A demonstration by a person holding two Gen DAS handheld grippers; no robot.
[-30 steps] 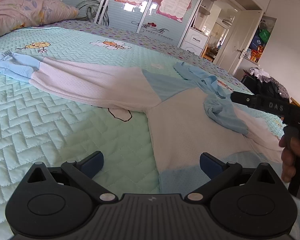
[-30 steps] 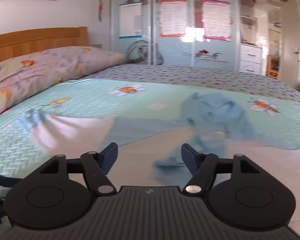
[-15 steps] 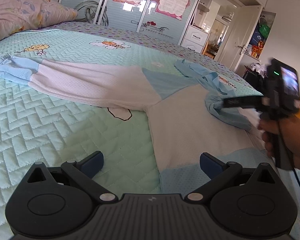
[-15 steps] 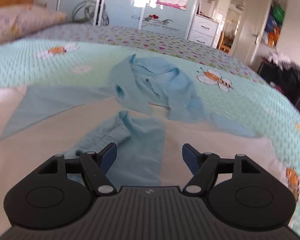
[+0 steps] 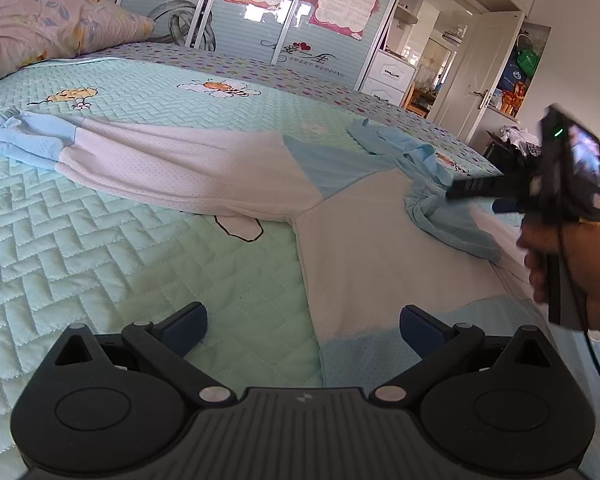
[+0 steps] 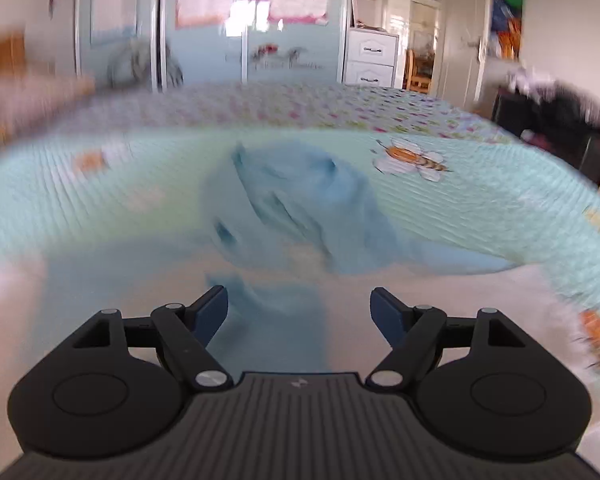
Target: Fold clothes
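soft, light white-and-blue top [image 5: 380, 248] on the quilt [image 5: 100, 240]; best pinched at the bunched blue sleeve [image 6: 276, 304] just ahead of the right gripper [image 6: 298, 308], opening, nothing between. left gripper [image 5: 302, 326] spread, empty.

quilt [image 5: 100, 240] green, quilted | pillow [image 5: 40, 28] floral | wardrobe [image 5: 260, 20] postered
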